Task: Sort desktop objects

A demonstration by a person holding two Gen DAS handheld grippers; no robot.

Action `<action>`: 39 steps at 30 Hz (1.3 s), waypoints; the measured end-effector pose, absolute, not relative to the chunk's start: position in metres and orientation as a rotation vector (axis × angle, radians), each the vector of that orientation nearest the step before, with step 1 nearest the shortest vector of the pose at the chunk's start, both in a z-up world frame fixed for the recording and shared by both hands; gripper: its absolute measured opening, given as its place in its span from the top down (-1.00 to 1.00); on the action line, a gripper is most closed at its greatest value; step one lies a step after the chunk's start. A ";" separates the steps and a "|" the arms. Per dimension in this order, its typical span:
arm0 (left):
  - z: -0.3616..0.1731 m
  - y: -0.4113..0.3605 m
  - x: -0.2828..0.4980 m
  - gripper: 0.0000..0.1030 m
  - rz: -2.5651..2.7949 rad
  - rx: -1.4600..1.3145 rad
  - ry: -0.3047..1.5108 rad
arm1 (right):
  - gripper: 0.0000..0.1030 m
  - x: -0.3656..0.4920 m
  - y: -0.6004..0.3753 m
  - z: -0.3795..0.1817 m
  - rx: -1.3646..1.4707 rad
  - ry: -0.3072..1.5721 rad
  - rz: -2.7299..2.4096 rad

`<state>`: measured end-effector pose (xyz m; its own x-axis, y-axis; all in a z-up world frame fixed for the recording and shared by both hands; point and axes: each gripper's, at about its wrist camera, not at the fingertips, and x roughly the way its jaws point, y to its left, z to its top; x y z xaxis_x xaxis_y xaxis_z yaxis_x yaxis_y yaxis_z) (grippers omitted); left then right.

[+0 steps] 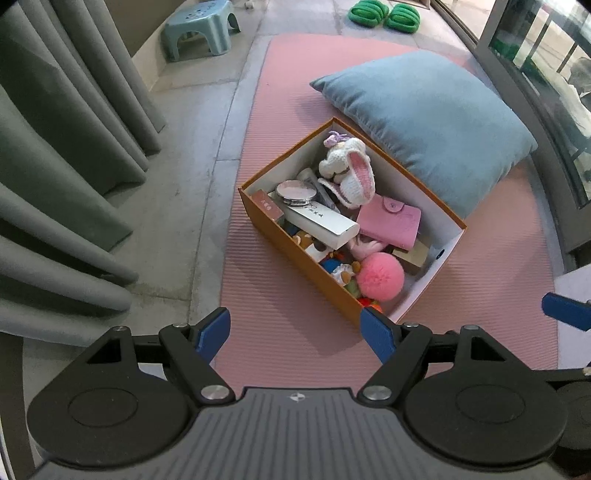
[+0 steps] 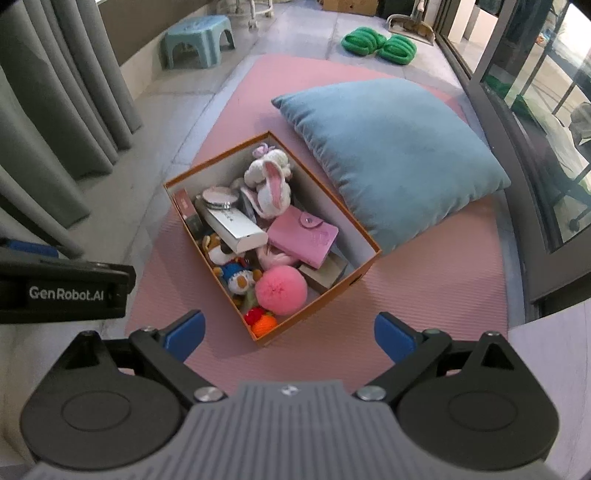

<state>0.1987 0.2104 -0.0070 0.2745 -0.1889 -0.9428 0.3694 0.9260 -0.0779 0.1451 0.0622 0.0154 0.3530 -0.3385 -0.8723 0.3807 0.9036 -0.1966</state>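
An orange cardboard box (image 1: pixel 295 254) (image 2: pixel 369 242) stands on a pink mat, full of small things: a white bunny plush (image 1: pixel 347 170) (image 2: pixel 269 177), a pink wallet (image 1: pixel 389 221) (image 2: pixel 303 234), a pink pompom (image 1: pixel 380 275) (image 2: pixel 280 290), a white long box (image 1: pixel 325 221) (image 2: pixel 236 229), a round compact mirror (image 1: pixel 295 192) (image 2: pixel 219 195) and small toys. My left gripper (image 1: pixel 295 334) is open and empty, held above the mat just before the box. My right gripper (image 2: pixel 290 336) is open and empty, above the box's near corner.
A blue-grey pillow (image 1: pixel 428 122) (image 2: pixel 391 151) lies against the box's far side. Grey curtains (image 1: pixel 55 147) hang at the left. A small stool (image 1: pixel 199 29) (image 2: pixel 197 37) and green slippers (image 1: pixel 384 14) (image 2: pixel 380 44) sit on the floor beyond. A glass door frame (image 2: pixel 517 184) runs along the right.
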 end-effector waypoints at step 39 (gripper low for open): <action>-0.013 0.198 0.196 -0.77 -0.448 0.223 1.266 | -0.92 0.152 0.061 0.001 0.121 1.153 -0.467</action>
<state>0.1963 0.1979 -0.0134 0.2296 -0.2011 -0.9523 0.4428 0.8929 -0.0818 0.1520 0.0611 0.0013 0.3222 -0.2932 -0.9001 0.4159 0.8980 -0.1437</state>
